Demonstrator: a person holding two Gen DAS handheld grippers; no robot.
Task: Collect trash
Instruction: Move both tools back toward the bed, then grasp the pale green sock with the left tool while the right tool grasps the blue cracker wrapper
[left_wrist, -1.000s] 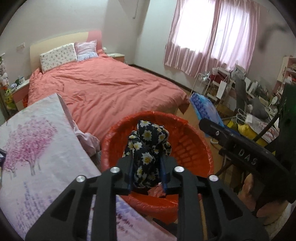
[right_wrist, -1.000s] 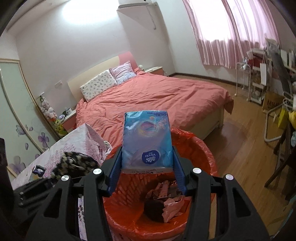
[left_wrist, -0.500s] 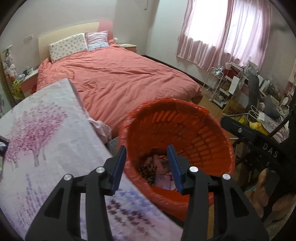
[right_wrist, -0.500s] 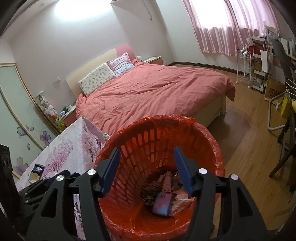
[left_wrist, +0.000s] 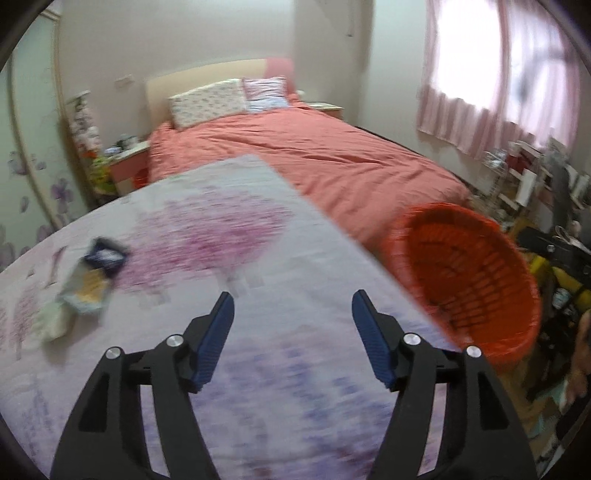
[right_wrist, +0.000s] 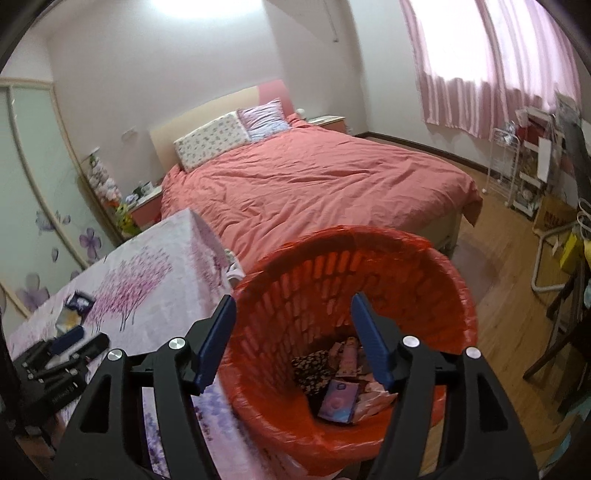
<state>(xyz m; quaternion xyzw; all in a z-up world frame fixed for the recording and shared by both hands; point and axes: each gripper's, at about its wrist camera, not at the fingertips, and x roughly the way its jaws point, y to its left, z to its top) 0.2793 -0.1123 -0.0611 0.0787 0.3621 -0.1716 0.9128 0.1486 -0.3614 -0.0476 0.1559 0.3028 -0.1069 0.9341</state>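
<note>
Our left tongs (left_wrist: 291, 314) hang spread and empty over the flowered table (left_wrist: 258, 258), jaws just opened wider with nothing between them. The remaining trash, a small cluster of wrappers (left_wrist: 88, 280), lies on the table to the near left of these tongs, well apart from them. Our right tongs (right_wrist: 293, 321), also spread and empty, jaws likewise just widened, point into the red bin (right_wrist: 458, 280), where a blue packet (right_wrist: 340, 400) lies. We judge the left hand nearer the wrappers; their long axis is too blurred to read.
</note>
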